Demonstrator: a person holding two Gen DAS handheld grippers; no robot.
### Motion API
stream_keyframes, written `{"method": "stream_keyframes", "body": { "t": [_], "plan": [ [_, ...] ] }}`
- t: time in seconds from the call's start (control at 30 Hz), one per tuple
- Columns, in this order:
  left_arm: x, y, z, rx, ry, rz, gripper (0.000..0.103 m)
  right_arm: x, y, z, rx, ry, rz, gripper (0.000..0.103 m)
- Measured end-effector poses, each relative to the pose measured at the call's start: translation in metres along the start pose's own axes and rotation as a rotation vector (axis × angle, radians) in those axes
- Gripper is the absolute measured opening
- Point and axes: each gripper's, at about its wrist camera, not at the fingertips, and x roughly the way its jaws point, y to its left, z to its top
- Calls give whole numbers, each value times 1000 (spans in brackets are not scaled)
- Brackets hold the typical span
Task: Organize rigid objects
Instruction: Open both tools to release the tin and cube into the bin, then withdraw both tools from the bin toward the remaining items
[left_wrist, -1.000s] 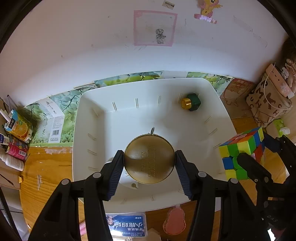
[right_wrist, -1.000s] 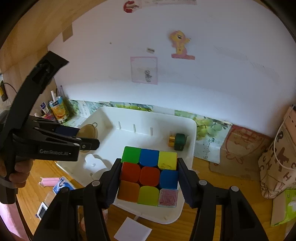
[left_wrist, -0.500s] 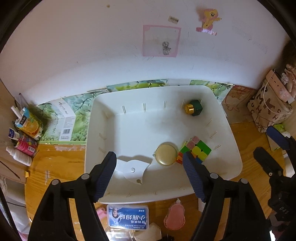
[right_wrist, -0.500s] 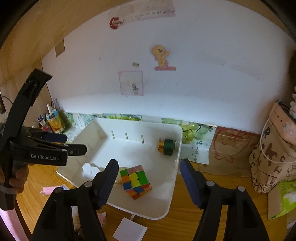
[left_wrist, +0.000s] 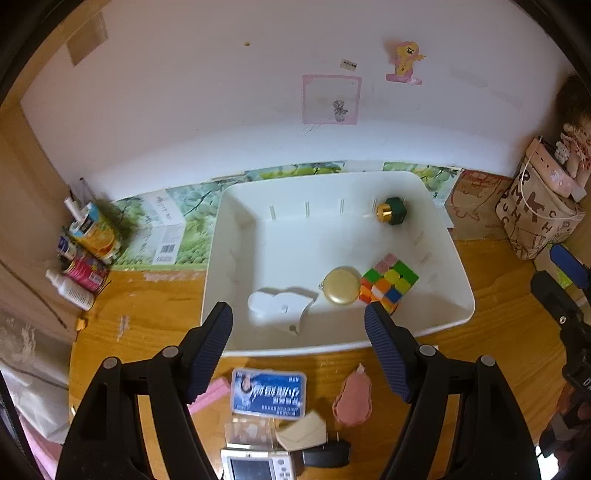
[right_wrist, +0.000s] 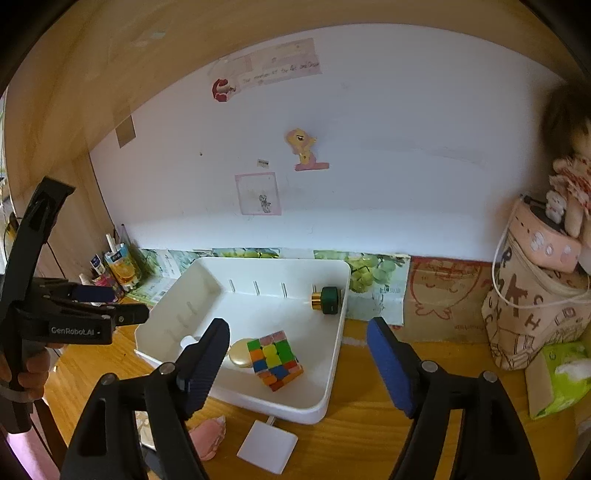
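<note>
A white bin (left_wrist: 461, 266) stands on the wooden desk against the wall. Inside it a colourful puzzle cube (left_wrist: 388, 282) lies tilted against a round gold compact (left_wrist: 341, 286). A white heart-shaped piece (left_wrist: 277, 304) lies at the bin's near left, and a green bottle with a gold cap (left_wrist: 391, 210) at its far right. My left gripper (left_wrist: 297, 314) hovers open and empty above the bin's near edge. My right gripper (right_wrist: 297, 325) hangs over the bin (right_wrist: 317, 406) with its jaws opening and nothing between them; the cube (right_wrist: 275, 360) lies below.
In front of the bin lie a blue card box (left_wrist: 268, 393), a pink pear-shaped item (left_wrist: 352, 400), a small camera (left_wrist: 255, 467) and a white square pad (right_wrist: 266, 446). Drink cartons and bottles (left_wrist: 92, 236) crowd the left corner. A patterned bag (right_wrist: 535, 306) stands at the right.
The left gripper let go of the gold compact and the right let go of the cube; both now lie in the bin. Both grippers opened wider and drew back and up.
</note>
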Motion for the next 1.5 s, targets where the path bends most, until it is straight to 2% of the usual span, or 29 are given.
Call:
{"method": "stream_keyframes", "body": {
  "t": [0.2,0.5,0.77,1.07,1.2,1.5],
  "plan": [
    [-7,-3,-30,-35,31,49,77,-16,-8,-19,-8,35,8,78],
    [-10,-15,-94,-104,127,99,77,-26,-17,-55,-18,135,47,78],
    [-15,-17,-146,-185,218,136,77,-26,-10,-88,-45,227,116,78],
    [-17,-8,-189,-272,330,134,78,-23,-1,-106,-51,289,191,78],
    [-19,-3,-203,-299,363,121,81,-14,2,-111,-32,327,201,78],
    [-12,14,-224,-358,446,109,83,13,-1,-119,113,431,258,78]
  ]
}}
